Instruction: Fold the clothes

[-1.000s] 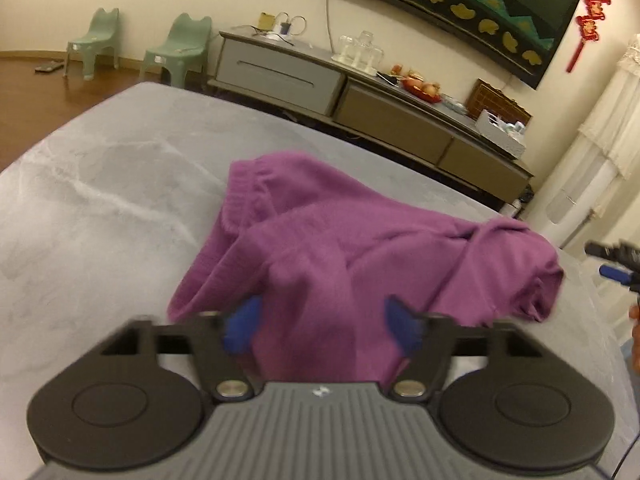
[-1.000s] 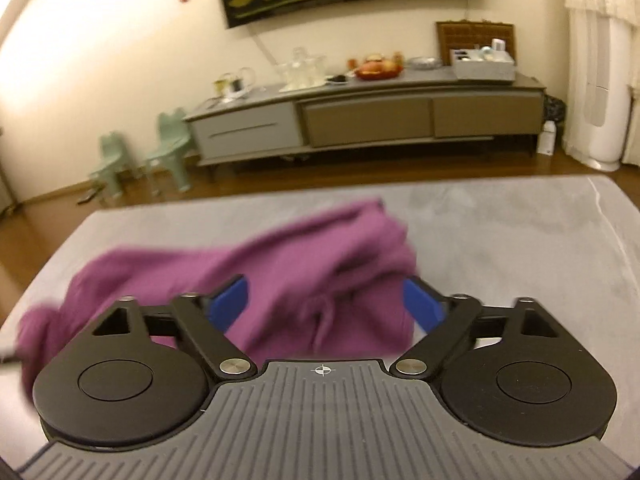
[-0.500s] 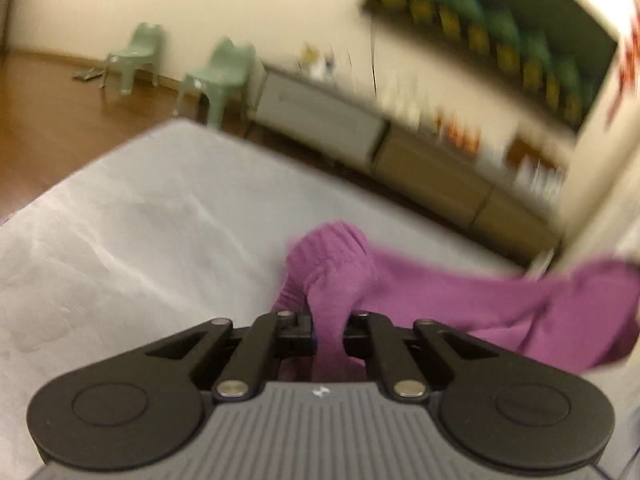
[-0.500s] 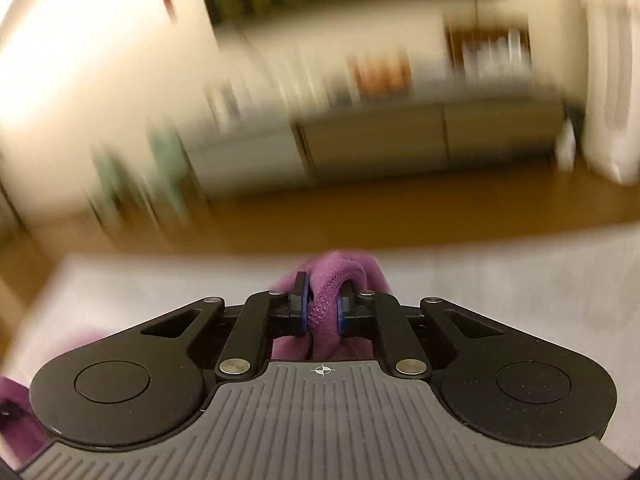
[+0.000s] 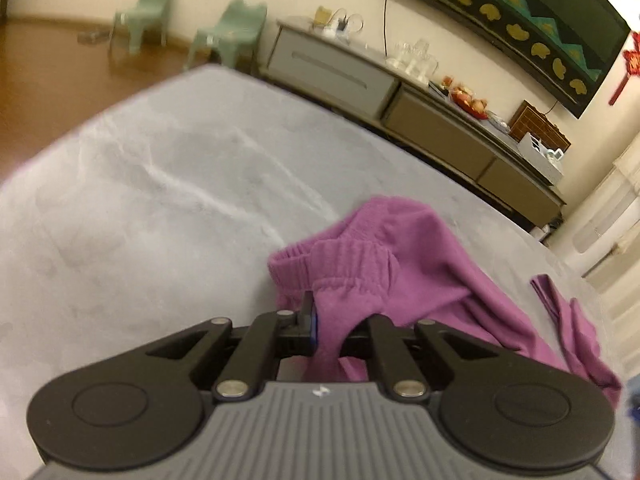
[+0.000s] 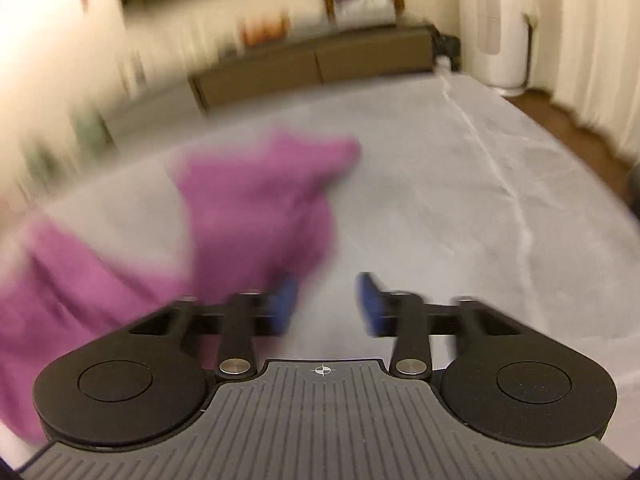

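A purple knitted garment (image 5: 400, 264) lies crumpled on the grey cloth-covered table (image 5: 160, 200), its ribbed waistband bunched up toward me. My left gripper (image 5: 334, 320) pinches a fold of that fabric just below the waistband; its jaws are starting to open, and the cloth hides the right finger. In the blurred right wrist view the garment (image 6: 256, 208) spreads to the left over the table (image 6: 460, 200). My right gripper (image 6: 326, 304) is opening with only bare table between its blue pads (image 6: 370, 304). Its left pad sits at the fabric's edge.
A long low sideboard (image 5: 400, 92) with glasses and a fruit dish stands along the far wall. Two green child chairs (image 5: 228, 28) are on the wooden floor at the far left. A white floor appliance (image 6: 502, 40) and curtains stand at the right.
Both grippers closed on the garment. The right one has since let go, opened and swung down to the right. The left still holds its fold, and the garment now lies stretched out.
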A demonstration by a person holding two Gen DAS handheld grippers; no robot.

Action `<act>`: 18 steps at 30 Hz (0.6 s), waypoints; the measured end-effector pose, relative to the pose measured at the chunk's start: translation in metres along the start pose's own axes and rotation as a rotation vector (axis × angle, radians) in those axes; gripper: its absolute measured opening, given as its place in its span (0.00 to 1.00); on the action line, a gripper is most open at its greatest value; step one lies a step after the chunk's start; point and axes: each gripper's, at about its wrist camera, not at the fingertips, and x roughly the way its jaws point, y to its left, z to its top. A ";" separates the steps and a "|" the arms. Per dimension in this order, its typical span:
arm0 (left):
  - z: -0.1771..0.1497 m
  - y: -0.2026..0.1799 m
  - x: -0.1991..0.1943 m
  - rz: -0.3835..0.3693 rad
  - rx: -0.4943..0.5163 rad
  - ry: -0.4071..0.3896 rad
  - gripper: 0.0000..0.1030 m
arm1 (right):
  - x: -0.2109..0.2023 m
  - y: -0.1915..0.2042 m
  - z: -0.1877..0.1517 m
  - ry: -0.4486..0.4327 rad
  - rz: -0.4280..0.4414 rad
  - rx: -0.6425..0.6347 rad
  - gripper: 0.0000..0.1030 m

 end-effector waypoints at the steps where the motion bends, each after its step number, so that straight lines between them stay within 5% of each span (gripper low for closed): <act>1: 0.003 -0.002 -0.005 0.006 0.011 -0.027 0.14 | -0.005 -0.003 0.003 -0.030 0.013 0.043 0.65; 5: 0.012 -0.018 -0.015 0.043 0.057 -0.093 0.30 | 0.029 0.013 0.005 -0.008 0.044 0.049 0.66; 10: 0.017 -0.028 -0.012 0.065 0.077 -0.099 0.32 | 0.085 0.035 0.023 0.001 0.087 -0.008 0.78; 12: 0.020 -0.028 -0.009 0.079 0.078 -0.096 0.32 | 0.105 0.041 0.024 0.024 0.086 -0.030 0.57; 13: 0.022 -0.027 -0.008 0.090 0.075 -0.099 0.32 | 0.113 0.043 0.024 0.046 0.078 -0.037 0.18; 14: 0.023 -0.027 -0.007 0.101 0.072 -0.101 0.32 | 0.121 0.044 0.024 0.069 0.071 -0.044 0.07; 16: 0.027 -0.021 -0.012 0.119 0.035 -0.123 0.33 | 0.124 0.045 0.027 0.071 0.050 -0.050 0.05; 18: 0.028 -0.014 -0.021 0.123 -0.015 -0.150 0.34 | 0.095 0.034 0.037 -0.017 0.038 0.010 0.05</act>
